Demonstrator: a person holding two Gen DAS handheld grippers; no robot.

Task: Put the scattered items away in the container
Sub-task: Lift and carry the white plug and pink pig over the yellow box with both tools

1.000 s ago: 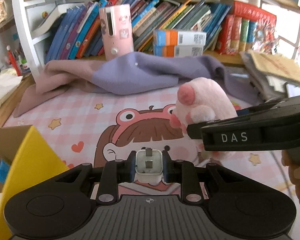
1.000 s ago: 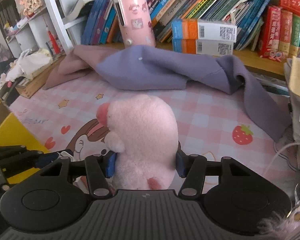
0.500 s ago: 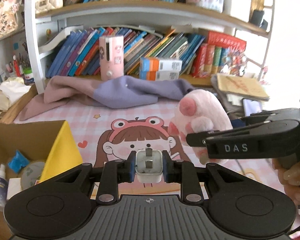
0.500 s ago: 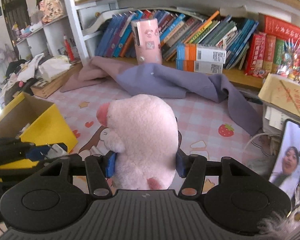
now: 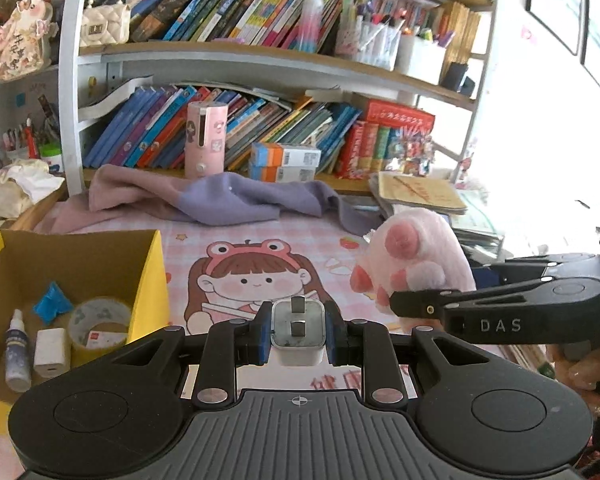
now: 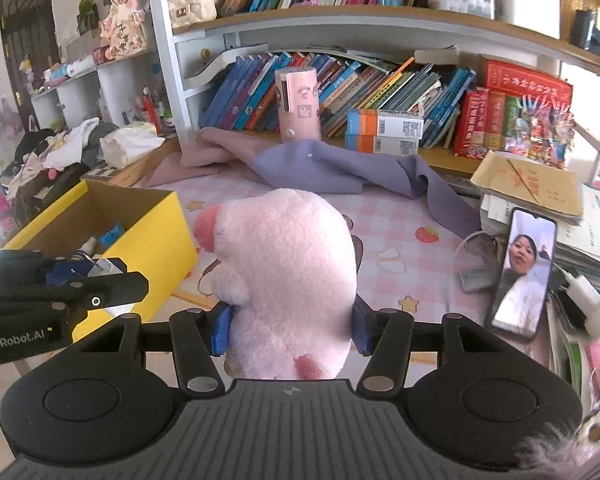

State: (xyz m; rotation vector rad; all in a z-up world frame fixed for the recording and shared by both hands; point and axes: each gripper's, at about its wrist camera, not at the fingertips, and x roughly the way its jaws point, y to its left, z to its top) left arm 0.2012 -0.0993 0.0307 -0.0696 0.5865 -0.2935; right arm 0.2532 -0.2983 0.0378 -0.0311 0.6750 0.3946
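My left gripper [image 5: 298, 334] is shut on a white charger plug [image 5: 298, 330], prongs facing forward, held above the pink cartoon desk mat [image 5: 256, 280]. My right gripper [image 6: 290, 328] is shut on a pink plush paw toy [image 6: 288, 264], which also shows at the right of the left wrist view as the plush paw toy [image 5: 416, 256]. The yellow cardboard box [image 5: 152, 280] stands open at the left, holding a tape roll [image 5: 98, 320], a small spray bottle [image 5: 16, 348], a white adapter [image 5: 51, 352] and a blue packet [image 5: 52, 300]. In the right wrist view the same box [image 6: 156, 236] lies left of the toy.
A purple and pink cloth [image 5: 220, 196] lies across the back of the desk before a bookshelf with a pink cylinder [image 5: 205, 140]. A phone [image 6: 522, 272], cables and stacked papers [image 6: 532, 188] crowd the right side. A person's hand [image 5: 584, 372] holds the right gripper.
Both grippers have pulled back and risen with their loads. The view has widened, and the yellow box with its contents has come into sight at the left.
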